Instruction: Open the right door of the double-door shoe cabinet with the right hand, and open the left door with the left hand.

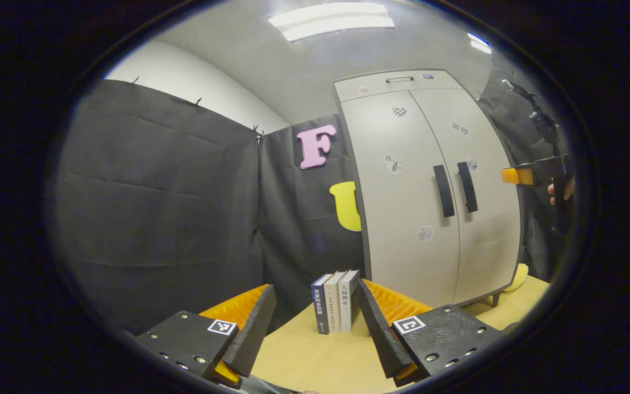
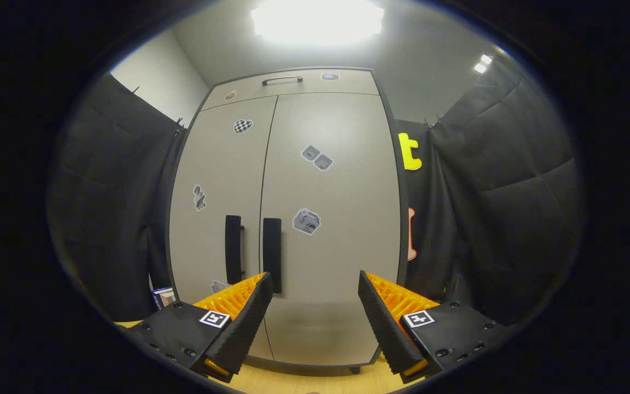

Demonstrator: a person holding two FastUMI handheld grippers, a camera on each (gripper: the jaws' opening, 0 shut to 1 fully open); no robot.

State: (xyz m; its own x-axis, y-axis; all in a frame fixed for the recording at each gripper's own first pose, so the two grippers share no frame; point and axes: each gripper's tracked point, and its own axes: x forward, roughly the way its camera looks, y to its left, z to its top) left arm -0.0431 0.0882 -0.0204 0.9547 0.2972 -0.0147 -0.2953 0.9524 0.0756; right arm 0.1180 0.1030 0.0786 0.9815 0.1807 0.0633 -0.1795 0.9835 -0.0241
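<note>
The grey double-door shoe cabinet point(image 1: 419, 180) stands shut on the wooden table. Its two black vertical handles sit side by side at the middle seam: left handle point(image 1: 444, 191), right handle point(image 1: 467, 186). In the left gripper view my left gripper point(image 1: 315, 317) is open, low over the table, well short of the cabinet and to its left. In the right gripper view the cabinet point(image 2: 293, 219) is close ahead. My right gripper point(image 2: 312, 306) is open in front of the right door, with the right handle point(image 2: 272, 253) just above its left finger point(image 2: 244, 323). The left handle point(image 2: 233, 249) is beside it.
Three upright books point(image 1: 336, 301) stand on the wooden table point(image 1: 315, 361) just ahead of my left gripper. The other gripper, held by a hand point(image 1: 536, 176), shows at the right edge of the left gripper view. A top drawer with a handle point(image 2: 282, 80) crowns the cabinet.
</note>
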